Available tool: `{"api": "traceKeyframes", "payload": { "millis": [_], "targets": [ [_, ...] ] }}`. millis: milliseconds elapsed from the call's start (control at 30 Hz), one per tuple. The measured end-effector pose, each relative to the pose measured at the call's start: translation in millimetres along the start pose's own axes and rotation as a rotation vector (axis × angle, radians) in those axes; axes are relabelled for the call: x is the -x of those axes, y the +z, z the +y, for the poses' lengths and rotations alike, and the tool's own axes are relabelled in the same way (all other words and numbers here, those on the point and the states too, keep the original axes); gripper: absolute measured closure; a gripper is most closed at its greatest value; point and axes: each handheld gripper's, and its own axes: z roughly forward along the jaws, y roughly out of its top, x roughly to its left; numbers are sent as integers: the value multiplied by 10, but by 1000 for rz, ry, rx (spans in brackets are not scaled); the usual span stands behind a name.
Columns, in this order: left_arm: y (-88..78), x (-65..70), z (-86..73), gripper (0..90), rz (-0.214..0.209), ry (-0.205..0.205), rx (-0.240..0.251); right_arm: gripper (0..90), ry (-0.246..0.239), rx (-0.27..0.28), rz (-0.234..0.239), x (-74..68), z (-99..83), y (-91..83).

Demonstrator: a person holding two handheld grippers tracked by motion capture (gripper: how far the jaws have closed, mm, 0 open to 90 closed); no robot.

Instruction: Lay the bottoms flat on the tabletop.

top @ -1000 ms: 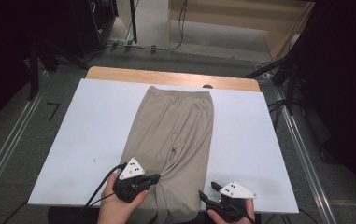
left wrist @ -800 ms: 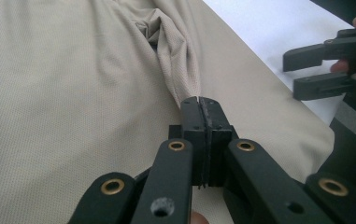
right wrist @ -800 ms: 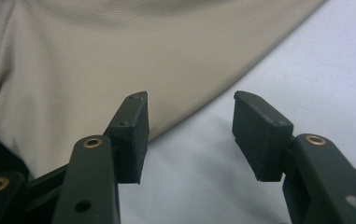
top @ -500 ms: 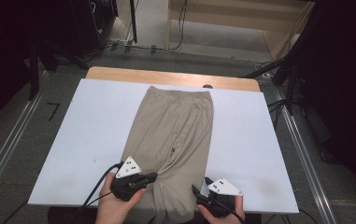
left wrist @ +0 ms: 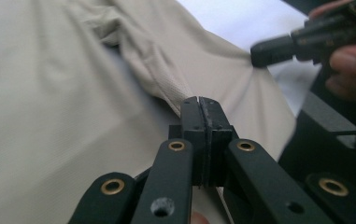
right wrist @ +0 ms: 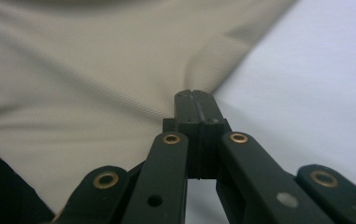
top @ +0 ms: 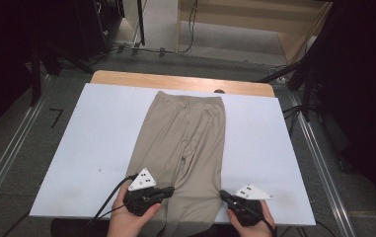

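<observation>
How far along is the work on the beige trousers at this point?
Done: the trousers lie flat and lengthwise on the white board, waistband at the far end. In hand: the left claw is shut on a fold of the cloth near the hems, and the right claw has just been closing and pinches the cloth's edge. Left: no fold or lift has been made; the legs are at full length.

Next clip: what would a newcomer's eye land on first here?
The beige trousers laid lengthwise down the middle of the white table, waistband at the far end. At the near edge, the left gripper and the right gripper, whose jaws have just been closing, each pinch the fabric at one side of the trousers.
</observation>
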Motion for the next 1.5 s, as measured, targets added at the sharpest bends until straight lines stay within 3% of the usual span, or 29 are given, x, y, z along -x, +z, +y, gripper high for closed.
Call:
{"api": "traceKeyframes", "payload": {
  "millis": [300, 400, 500, 533, 567, 633, 733, 833, 900, 967, 1100, 1133, 1167, 1233, 1300, 1367, 1400, 1500],
  "targets": [
    [397, 268, 89, 900, -114, 7, -30, 888, -46, 44, -107, 346, 92, -497],
    [511, 307, 81, 900, -130, 6, -46, 887, -66, 27, -162, 395, 54, -530],
    [590, 309, 23, 877, -128, -6, -90, 883, -28, -9, -144, 467, -29, -452],
    [585, 306, 5, 812, -123, -9, -101, 843, -15, -15, -129, 491, -58, -421],
    [551, 303, -10, 714, -112, -8, -91, 676, -16, -15, -114, 508, -79, -395],
    [411, 266, -25, 579, -107, -1, -55, 517, -8, -5, -78, 521, -101, -400],
    [113, 142, -50, 459, -90, 7, -15, 445, -10, 46, -51, 473, -126, -499],
    [-242, -61, -118, 436, -32, -22, 33, 452, -55, 83, -30, 298, -151, -555],
    [-470, -203, -196, 436, 23, -50, 50, 501, -94, 76, 17, 101, -156, -520],
    [-671, -330, -312, 438, 105, -48, 53, 548, -126, 67, 47, -58, -153, -457],
    [-975, -565, -583, 479, 218, -95, 49, 568, -164, 29, 145, -391, -166, -233],
    [-1025, -605, -651, 521, 277, -95, 40, 562, -169, 22, 146, -447, -171, -192],
    [-1042, -627, -684, 535, 298, -107, 34, 539, -178, 12, 134, -538, -176, -131],
    [-1044, -672, -732, 534, 278, -151, 20, 542, -186, -3, 70, -653, -180, -50],
    [-1007, -656, -725, 540, 271, -140, 9, 592, -174, -21, 18, -703, -183, 13],
    [-934, -626, -718, 589, 259, -120, -33, 764, -142, -19, 14, -696, -195, 58],
    [-914, -601, -724, 608, 290, -107, -33, 829, -140, -18, 25, -692, -196, 62],
    [-910, -597, -715, 756, 340, -94, -48, 857, -159, -28, 27, -728, -195, 53]
  ]
}}
